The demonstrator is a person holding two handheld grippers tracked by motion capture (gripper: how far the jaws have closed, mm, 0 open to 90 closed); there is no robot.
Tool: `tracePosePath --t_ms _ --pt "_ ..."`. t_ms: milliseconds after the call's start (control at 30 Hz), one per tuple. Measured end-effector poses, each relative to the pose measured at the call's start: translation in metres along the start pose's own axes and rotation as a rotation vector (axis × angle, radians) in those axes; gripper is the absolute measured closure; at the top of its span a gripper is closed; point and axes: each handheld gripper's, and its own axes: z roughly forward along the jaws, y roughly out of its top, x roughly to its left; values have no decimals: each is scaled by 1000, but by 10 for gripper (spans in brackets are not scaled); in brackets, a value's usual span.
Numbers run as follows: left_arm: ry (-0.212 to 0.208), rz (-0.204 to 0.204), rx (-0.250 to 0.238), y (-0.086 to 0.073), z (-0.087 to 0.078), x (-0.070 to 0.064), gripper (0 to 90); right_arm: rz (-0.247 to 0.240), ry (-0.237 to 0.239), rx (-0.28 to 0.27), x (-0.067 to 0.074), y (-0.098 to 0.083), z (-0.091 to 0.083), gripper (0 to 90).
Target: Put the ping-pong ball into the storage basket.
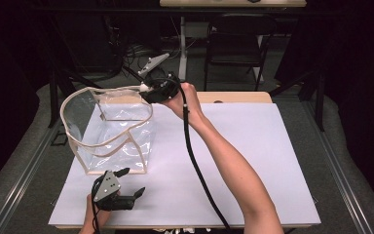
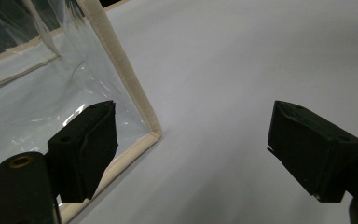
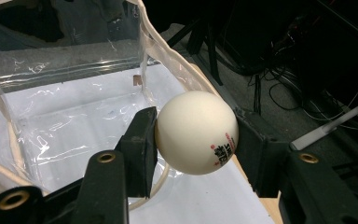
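Dark clutter of cables and a folding chair (image 1: pixel 236 41) fills the upper part of the high view, and below it a white table (image 1: pixel 253 161) takes up the middle of the frame. On it I count one clear plastic bag (image 1: pixel 108 129) with a cream fabric trim, standing open in the left centre, one ball (image 3: pixel 196 132), and two grippers.

In the right gripper view the ball is round, off-white and matt, with small red and black printed marks low on its right side. It sits in the middle of that frame, just beside the bag's curving rim and over its far edge.

In the high view the right gripper (image 1: pixel 148 89) is at the upper centre, at the bag's rim; its two black jaws are clamped on the ball, one pad on each side.

At the lower left of the high view the left gripper (image 1: pixel 132 183) rests on the table with its jaws spread wide and nothing between them, one jaw lying close to the bag's near bottom corner.
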Motion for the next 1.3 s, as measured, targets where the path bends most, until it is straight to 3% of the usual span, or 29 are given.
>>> tracePosePath --t_ms 1300 --pt "-2 1 -3 0 -1 0 163 -56 45 52 29 13 27 513"
